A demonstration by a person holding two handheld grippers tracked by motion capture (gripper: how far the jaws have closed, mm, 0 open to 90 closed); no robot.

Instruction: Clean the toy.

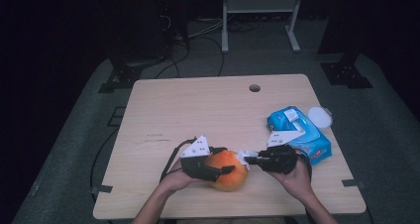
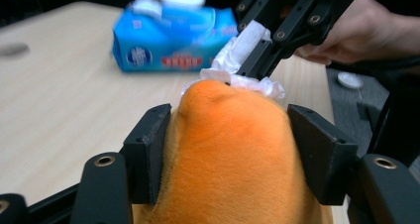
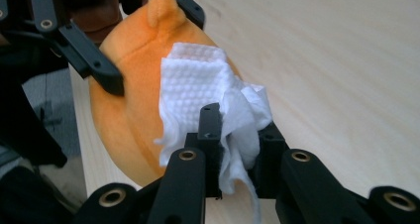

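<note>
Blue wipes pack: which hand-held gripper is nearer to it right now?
Right. The right hand-held gripper sits just beside the blue wipes pack, holding a white wipe against the orange plush toy. The left hand-held gripper is farther off, clamped on the toy.

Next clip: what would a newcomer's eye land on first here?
The orange plush toy at the table's near edge, clamped between the left gripper's jaws. Against its side, the right gripper presses a white wipe pinched in its jaws. Behind, toward the right edge, lies a blue wipes pack.
</note>
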